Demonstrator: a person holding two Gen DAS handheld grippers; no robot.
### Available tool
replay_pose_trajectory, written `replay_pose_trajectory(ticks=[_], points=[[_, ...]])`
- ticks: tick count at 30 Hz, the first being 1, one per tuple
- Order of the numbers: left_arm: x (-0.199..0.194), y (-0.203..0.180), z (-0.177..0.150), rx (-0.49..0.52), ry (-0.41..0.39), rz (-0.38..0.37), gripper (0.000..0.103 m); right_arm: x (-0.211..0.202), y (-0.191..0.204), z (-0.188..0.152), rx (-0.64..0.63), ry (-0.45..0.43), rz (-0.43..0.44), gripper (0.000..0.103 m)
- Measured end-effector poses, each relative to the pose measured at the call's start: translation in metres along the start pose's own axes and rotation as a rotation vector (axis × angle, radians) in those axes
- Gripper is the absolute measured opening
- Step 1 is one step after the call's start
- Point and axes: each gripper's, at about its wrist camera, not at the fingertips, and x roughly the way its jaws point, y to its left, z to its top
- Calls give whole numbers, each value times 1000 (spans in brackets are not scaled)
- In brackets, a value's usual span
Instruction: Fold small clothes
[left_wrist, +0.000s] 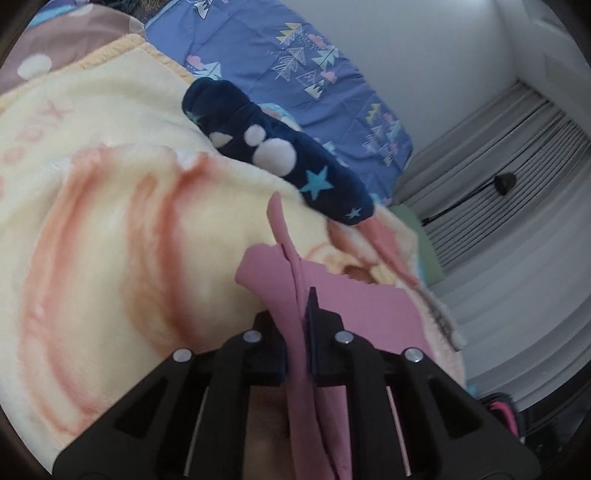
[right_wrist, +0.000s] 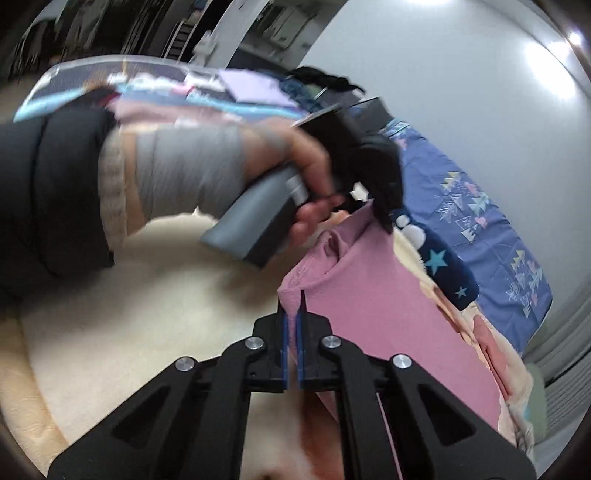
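A small pink garment (right_wrist: 388, 295) hangs stretched between both grippers above a cream and orange blanket (left_wrist: 110, 221). My left gripper (left_wrist: 297, 295) is shut on one edge of the pink garment (left_wrist: 269, 273), with cloth bunched between the jaws. My right gripper (right_wrist: 293, 299) is shut on another corner of it. In the right wrist view the left gripper (right_wrist: 376, 206) and the hand holding it pinch the far corner of the garment.
A navy plush item with stars and white dots (left_wrist: 273, 155) lies on the blanket's far side, also in the right wrist view (right_wrist: 439, 258). A blue patterned sheet (left_wrist: 288, 62) covers the bed behind. A clear bin of clothes (right_wrist: 166, 88) stands farther back. White walls lie to the right.
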Motion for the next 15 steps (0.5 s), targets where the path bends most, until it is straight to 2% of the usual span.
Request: replay_pose_trajectory(ticks=[4,6,8,10,15], points=[[11,10,-12,5,40,109,9,9,-16,-5,82,39,116,3],[7,17,-15,-25,40,105,9,8,-10,-10,70,38,143,3],[2,9,-14,-10,34,114,9,2,-8,-13,69,21,140,3],[-4,-13,-8,43,24,123,9,-8,-17,-15,112,-5,150,3],[-4,-82,4,170,13,133,10,-40,-72,-34,323,-116,155,3]])
